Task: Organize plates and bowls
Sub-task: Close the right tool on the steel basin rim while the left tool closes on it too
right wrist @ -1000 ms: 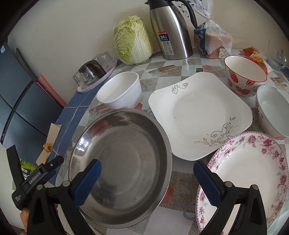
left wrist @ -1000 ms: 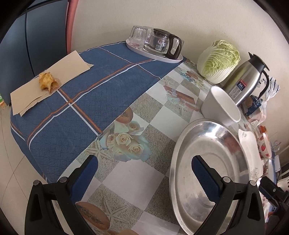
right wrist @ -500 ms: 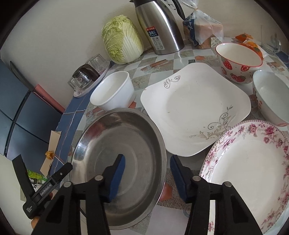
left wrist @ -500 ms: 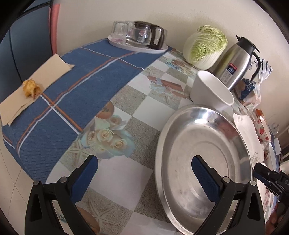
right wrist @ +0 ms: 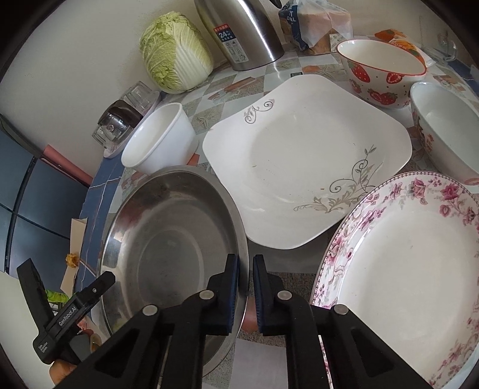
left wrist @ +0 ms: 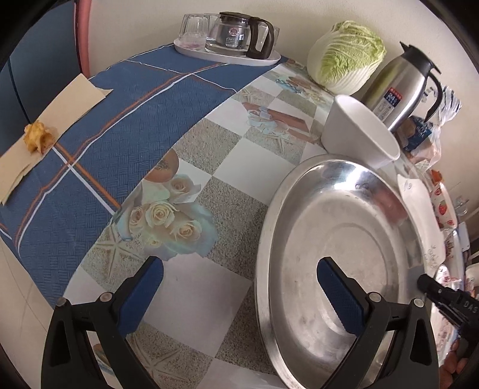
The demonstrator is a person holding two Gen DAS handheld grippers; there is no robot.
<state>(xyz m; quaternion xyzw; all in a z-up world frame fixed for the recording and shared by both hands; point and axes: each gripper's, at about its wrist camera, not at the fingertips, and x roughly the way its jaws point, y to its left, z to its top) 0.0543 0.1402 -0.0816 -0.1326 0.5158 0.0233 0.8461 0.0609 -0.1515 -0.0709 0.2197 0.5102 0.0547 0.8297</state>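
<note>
A large steel plate (right wrist: 167, 239) lies on the table; it also shows in the left wrist view (left wrist: 344, 239). My right gripper (right wrist: 245, 291) is shut on its right rim, one finger on each side. My left gripper (left wrist: 239, 293) is open wide, its right finger over the steel plate's near left part, not touching that I can tell. A white bowl (right wrist: 158, 140) stands behind the steel plate. A white square plate (right wrist: 302, 155), a floral round plate (right wrist: 413, 269), a strawberry bowl (right wrist: 380, 71) and a floral bowl (right wrist: 446, 128) sit to the right.
A cabbage (left wrist: 347, 57), a steel thermos jug (left wrist: 401, 86) and a bread bag (right wrist: 314, 24) stand along the wall. A tray with a glass pot and glasses (left wrist: 227, 39) is at the back. Brown paper with a food scrap (left wrist: 37, 137) lies on the blue cloth at left.
My right gripper has closed from wide open onto the steel plate's right rim. My left gripper has moved in closer over the plate's left side and stayed open.
</note>
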